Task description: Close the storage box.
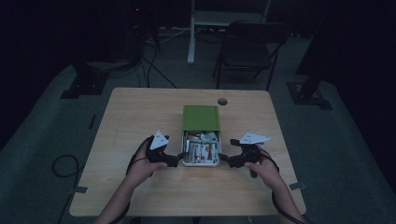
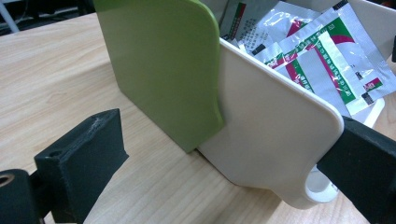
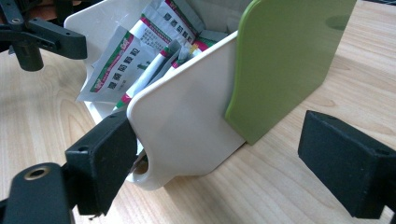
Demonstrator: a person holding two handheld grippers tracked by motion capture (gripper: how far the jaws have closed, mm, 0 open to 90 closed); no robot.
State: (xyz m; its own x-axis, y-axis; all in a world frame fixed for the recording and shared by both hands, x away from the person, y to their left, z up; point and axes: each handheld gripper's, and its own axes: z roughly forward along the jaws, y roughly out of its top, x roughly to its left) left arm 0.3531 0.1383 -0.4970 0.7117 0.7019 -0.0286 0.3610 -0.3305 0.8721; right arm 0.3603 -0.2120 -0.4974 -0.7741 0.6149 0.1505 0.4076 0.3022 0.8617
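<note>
White plastic box (image 1: 201,161) with a green lid (image 1: 201,117) slid halfway back, so you can see the red-green-white foil sachets (image 2: 322,51) stuffed inside. It sits on the wooden table (image 1: 140,116) right between your two grippers. Your left gripper (image 1: 178,158) and right gripper (image 1: 225,158) both have jaws spread wide, one pad of each against the box's near corner, gripping nothing.

left tongs (image 1: 179,157): jaws spread | right tongs (image 1: 224,158): jaws spread | forearms angled inward
</note>
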